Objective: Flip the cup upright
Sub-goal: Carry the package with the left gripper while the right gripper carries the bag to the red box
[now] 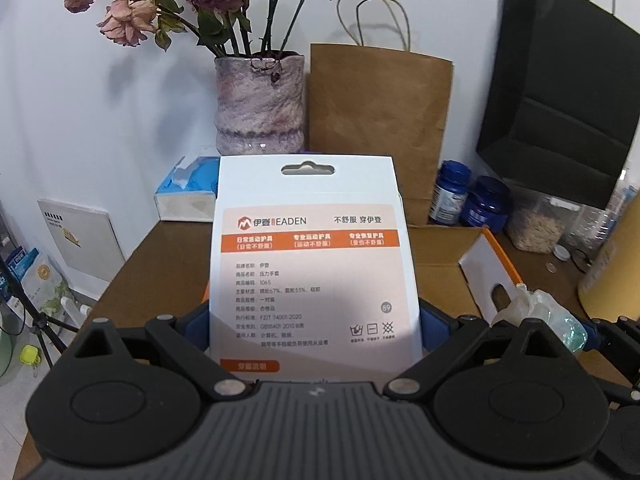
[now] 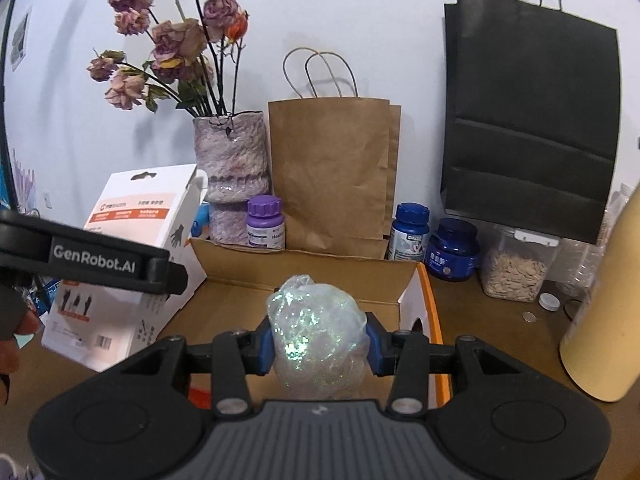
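Observation:
My left gripper [image 1: 315, 320] is shut on a tall white carton [image 1: 310, 264] with orange stripes and printed text, held upright between its blue pads. In the right wrist view that carton [image 2: 132, 248] hangs at the left, under the other gripper's black body. My right gripper [image 2: 319, 346] is shut on a crumpled iridescent plastic wad [image 2: 316, 328], held over an open cardboard box [image 2: 416, 300] with an orange edge. The wad [image 1: 556, 320] also shows at the right of the left wrist view. I see no cup in either view.
Along the back wall stand a vase of dried roses [image 1: 260, 104], a brown paper bag [image 1: 380, 128] and a black paper bag [image 1: 560, 100]. Blue bottles [image 2: 452, 248], a purple bottle [image 2: 265, 222], a seed jar [image 2: 514, 272] and a tan cylinder [image 2: 608, 300] crowd the brown table.

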### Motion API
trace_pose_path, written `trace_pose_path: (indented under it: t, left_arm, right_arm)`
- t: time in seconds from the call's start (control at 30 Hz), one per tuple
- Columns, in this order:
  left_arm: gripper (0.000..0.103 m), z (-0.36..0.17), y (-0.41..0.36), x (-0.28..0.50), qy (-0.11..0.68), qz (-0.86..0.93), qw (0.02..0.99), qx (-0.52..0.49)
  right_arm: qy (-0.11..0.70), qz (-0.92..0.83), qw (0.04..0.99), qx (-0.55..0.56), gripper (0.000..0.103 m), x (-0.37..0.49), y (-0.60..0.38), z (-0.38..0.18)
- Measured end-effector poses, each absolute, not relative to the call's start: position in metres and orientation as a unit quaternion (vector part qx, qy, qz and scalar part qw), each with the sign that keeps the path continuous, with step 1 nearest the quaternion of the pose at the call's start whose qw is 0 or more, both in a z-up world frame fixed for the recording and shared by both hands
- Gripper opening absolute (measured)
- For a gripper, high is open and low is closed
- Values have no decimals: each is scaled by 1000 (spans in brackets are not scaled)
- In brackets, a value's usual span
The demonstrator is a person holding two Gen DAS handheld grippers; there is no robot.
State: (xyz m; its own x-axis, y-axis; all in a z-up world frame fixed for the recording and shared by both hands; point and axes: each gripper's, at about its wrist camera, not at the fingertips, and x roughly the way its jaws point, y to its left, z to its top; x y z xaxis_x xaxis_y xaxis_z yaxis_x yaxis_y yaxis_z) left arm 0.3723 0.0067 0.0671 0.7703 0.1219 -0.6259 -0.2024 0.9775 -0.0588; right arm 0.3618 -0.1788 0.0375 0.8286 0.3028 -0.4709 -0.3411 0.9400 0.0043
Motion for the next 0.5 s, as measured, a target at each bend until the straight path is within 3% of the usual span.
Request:
trace_pose_path:
  t: [0.5]
  left_arm:
    - [98,38,11,434,357,105,927,-52]
  right_arm:
    - [293,149,944,-26,43,427,-164,12]
